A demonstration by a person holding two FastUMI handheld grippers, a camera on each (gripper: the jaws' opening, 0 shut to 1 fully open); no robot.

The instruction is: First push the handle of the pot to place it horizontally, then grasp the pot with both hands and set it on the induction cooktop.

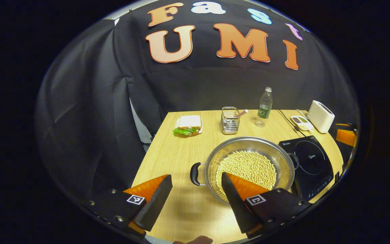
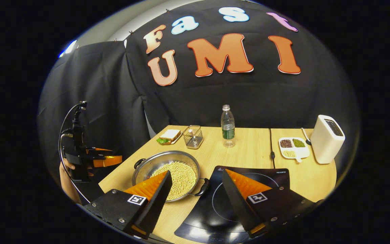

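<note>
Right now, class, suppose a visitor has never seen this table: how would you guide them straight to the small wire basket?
Start at the light wooden table and go to its far edge by the black cloth wall. The small square metal wire basket stands there between the sandwich on a white plate and the clear plastic bottle. It alone is an open wire grid, with a utensil poking out.

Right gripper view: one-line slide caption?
Open right gripper hovers between the bean-filled pot and the induction cooktop, left gripper waiting off the table's edge.
</note>
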